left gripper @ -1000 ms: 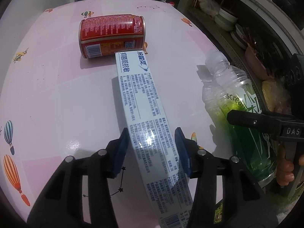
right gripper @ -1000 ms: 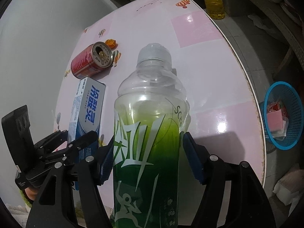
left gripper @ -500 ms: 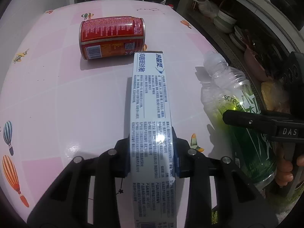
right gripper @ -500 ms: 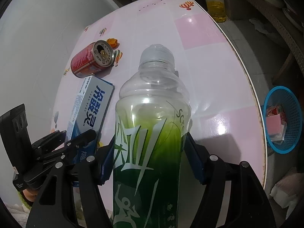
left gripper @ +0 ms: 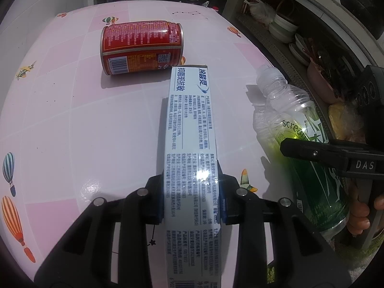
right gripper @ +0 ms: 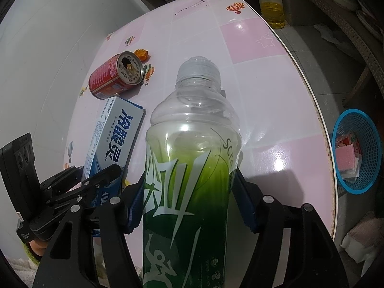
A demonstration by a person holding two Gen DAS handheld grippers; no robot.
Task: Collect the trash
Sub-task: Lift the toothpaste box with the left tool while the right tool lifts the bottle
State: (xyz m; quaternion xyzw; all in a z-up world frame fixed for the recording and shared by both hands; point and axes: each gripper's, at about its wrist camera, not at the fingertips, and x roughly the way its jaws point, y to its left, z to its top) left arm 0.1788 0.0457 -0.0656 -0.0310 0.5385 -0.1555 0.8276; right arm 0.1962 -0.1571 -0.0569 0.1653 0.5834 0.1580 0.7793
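A long white-and-blue toothpaste box [left gripper: 189,124] points away from me over the pink table [left gripper: 60,120]. My left gripper [left gripper: 190,192] is shut on its near half, both blue pads pressed on its sides. A red drink can [left gripper: 141,46] lies on its side just beyond the box's far end. To the right, my right gripper [right gripper: 189,192] is shut on a clear plastic bottle [right gripper: 192,132] with a green label and a clear cap. In the right wrist view, the box [right gripper: 117,132] and the left gripper [right gripper: 96,180] sit left of the bottle, with the can [right gripper: 115,76] behind.
A blue mesh basket [right gripper: 357,151] with some packaging in it stands on the floor past the table's right edge. A bottle of yellow oil [right gripper: 272,7] stands on the floor at the far end. Shelves with bowls [left gripper: 283,28] run along the right.
The left jaws closed onto the toothpaste box, and the box swung from slanted to straight along the gripper. The right gripper kept its hold on the bottle.
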